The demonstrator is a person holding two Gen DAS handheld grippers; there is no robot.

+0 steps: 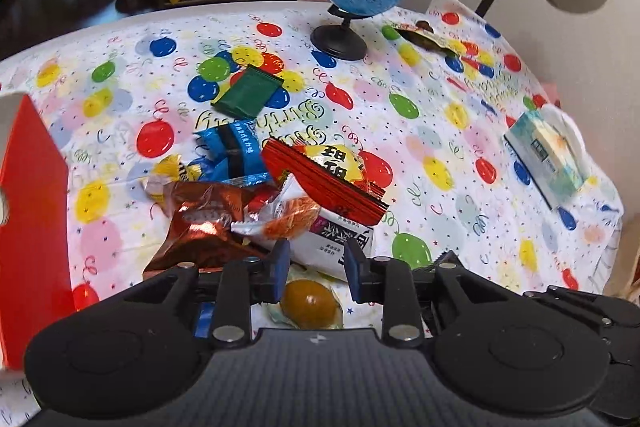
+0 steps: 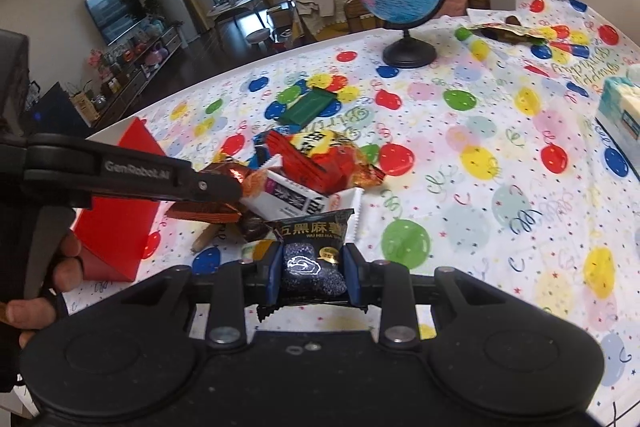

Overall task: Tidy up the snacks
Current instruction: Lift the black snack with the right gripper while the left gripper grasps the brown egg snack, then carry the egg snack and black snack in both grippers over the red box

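Here the right tongs (image 2: 311,269) pinch a black snack packet (image 2: 314,259) just above the desk (image 2: 500,187); carry it level toward the red box (image 2: 116,227) at nine o'clock, while the left tongs (image 1: 316,269) hang wide, empty over the snack pile (image 1: 256,195).

A surface (image 1: 132,39) under a balloon-print cloth carries a heap of snack packets (image 1: 280,195) at centre, a green packet (image 1: 248,93) at 12 o'clock, a globe (image 1: 340,43) at 1, a tissue box (image 1: 546,155) at 3, and a red box (image 1: 32,227) at 9.
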